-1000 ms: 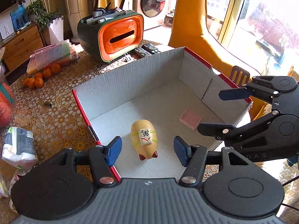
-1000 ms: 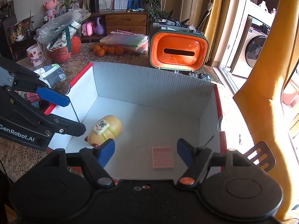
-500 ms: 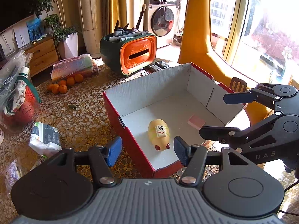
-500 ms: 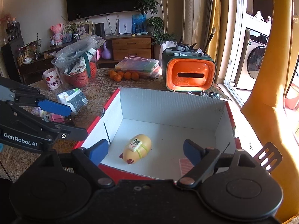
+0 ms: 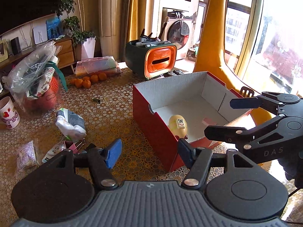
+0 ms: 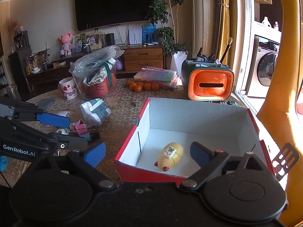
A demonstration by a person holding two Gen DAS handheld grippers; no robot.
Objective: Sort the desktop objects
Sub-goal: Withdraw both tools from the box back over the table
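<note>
Living-room table (image 5: 117,113) with a patterned lace cover, pretty cluttered. Red cardboard box (image 6: 132,136) sitting open near the window side, yellow pig toy (image 6: 170,156) lying on its side on the box floor, small pink pad (image 5: 208,122) close by in there too. Left gripper (image 5: 148,153) hovering just outside the box's near corner, jaws opening, nothing between them. Right gripper (image 6: 147,153) over the box's near edge, jaws opening wide, also empty. Pink binder clip (image 6: 81,129), white packet (image 6: 95,111) and mug (image 6: 68,90) scattered off to the left.

Both claws, left (image 5: 148,154) and right (image 6: 147,154), withdrew from the box (image 6: 198,111), opening.
</note>
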